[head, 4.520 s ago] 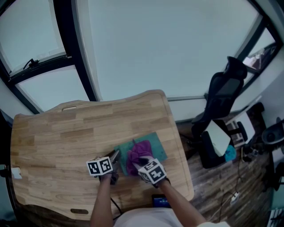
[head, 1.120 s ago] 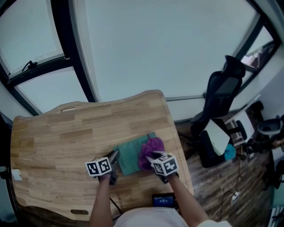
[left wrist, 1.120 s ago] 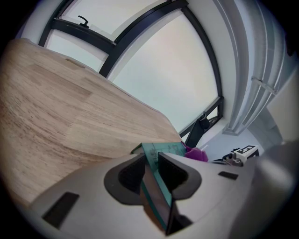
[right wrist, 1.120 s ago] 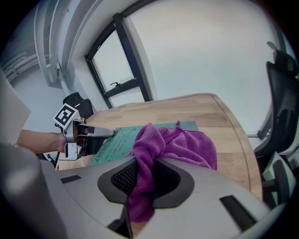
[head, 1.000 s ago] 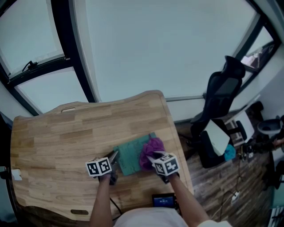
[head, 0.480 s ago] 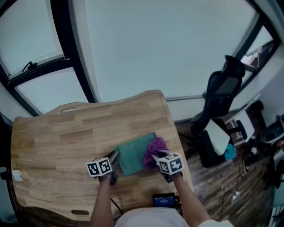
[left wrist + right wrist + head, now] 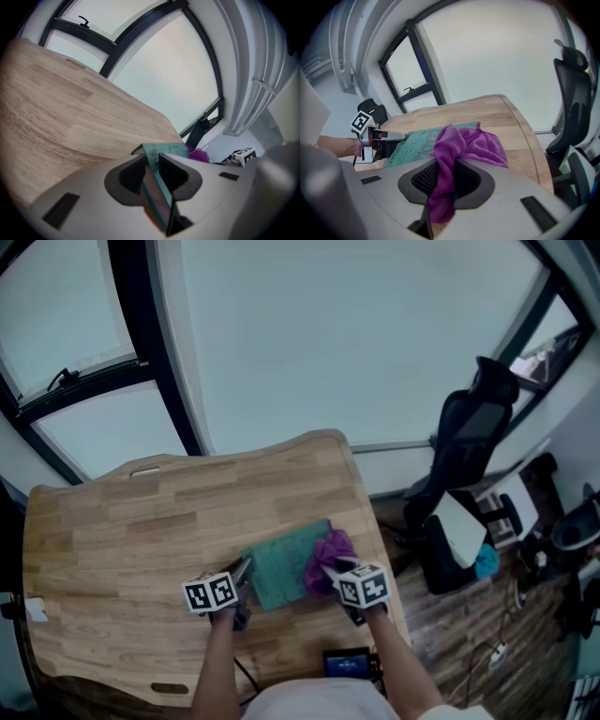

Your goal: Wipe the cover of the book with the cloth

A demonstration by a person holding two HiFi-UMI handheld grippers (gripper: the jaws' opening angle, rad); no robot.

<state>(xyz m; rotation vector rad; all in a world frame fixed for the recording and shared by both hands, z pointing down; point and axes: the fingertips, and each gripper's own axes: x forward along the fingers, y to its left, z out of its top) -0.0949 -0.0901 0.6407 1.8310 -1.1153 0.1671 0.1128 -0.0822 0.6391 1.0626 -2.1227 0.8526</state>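
Note:
A teal book point(image 7: 279, 566) lies flat on the wooden table point(image 7: 131, 531), near its right front. My left gripper point(image 7: 242, 579) is shut on the book's near left edge, and the book point(image 7: 164, 151) shows pinched between the pads in the left gripper view. A purple cloth point(image 7: 328, 554) sits bunched on the book's right part. My right gripper point(image 7: 331, 570) is shut on it; the cloth point(image 7: 461, 143) hangs between the jaws and spreads over the book point(image 7: 415, 143). The left gripper point(image 7: 386, 137) shows at that book's far end.
The table's right edge point(image 7: 386, 568) runs close beside the cloth. A black office chair point(image 7: 469, 442) stands on the floor to the right. A dark device point(image 7: 345, 664) sits below the table's front edge. Windows with dark frames point(image 7: 169, 381) lie beyond the table.
The right gripper has slid the purple cloth rightward across the cover, from the book's middle to its right part. The left gripper and book have stayed in place.

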